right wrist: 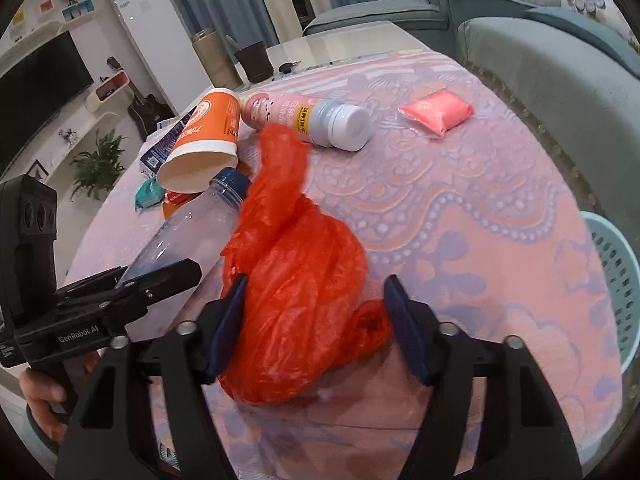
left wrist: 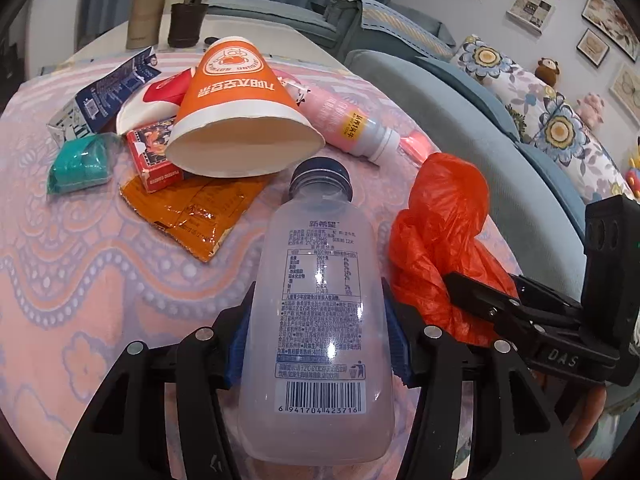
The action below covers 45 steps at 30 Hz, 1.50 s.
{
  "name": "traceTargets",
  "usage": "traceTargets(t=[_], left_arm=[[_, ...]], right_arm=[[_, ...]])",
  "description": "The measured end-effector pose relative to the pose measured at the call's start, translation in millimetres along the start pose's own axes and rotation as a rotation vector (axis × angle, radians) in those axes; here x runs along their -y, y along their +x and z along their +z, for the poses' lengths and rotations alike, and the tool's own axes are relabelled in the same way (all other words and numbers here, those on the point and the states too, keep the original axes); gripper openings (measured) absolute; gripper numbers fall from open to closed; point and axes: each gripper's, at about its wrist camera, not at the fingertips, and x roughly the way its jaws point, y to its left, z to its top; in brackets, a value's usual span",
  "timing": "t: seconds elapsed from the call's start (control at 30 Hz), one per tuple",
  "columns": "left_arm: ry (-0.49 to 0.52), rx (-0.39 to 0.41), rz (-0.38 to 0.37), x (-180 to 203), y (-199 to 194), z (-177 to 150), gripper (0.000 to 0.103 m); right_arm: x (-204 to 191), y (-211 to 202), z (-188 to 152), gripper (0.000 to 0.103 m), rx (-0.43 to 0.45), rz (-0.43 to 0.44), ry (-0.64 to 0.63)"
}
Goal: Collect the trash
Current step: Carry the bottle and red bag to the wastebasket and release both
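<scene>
A clear plastic bottle with a dark blue cap lies on the pink patterned tablecloth, and my left gripper is shut on its body, blue pads against both sides. Right beside it lies a crumpled red plastic bag. My right gripper stands open around the bag; its left pad touches the bag, its right pad is apart from it. In the right wrist view the bottle and left gripper appear at the left.
Behind lie an orange paper cup on its side, a pink bottle, an orange wrapper, a red card box, a teal packet, a blue carton and a pink packet. A teal basket stands off the table's right edge, by the sofa.
</scene>
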Motion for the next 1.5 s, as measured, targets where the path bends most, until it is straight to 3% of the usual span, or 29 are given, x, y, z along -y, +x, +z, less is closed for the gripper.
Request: traceTargets(t=[0.07,0.17,0.23,0.53,0.87,1.07,1.3,1.5], left_arm=[[0.011,-0.001,0.005,2,1,0,0.053],[0.023,0.004,0.014,5,2,0,0.053],[0.027,0.012,-0.005,10,3,2,0.053],[0.11,0.122,-0.065,56,-13,22,0.052],[0.262,0.157,-0.166,146,2,58,0.053],[0.355,0.145,-0.228,206,33,72,0.053],[0.401,0.053,-0.321,256,93,72,0.053],[0.376,-0.118,-0.384,276,156,64,0.053]], right_arm=[[0,-1,-1,0.036,-0.003,0.025,-0.005],[-2,-5,-1,0.023,0.0,0.069,-0.019],[0,-12,-2,0.021,0.019,0.09,-0.014],[41,-61,8,0.021,0.165,-0.054,0.043],[118,-115,14,0.021,0.295,-0.233,0.171],[167,-129,8,0.021,0.327,-0.319,0.263],[223,-117,-8,0.021,0.274,-0.453,0.385],[270,-87,-30,0.022,0.143,-0.491,0.497]])
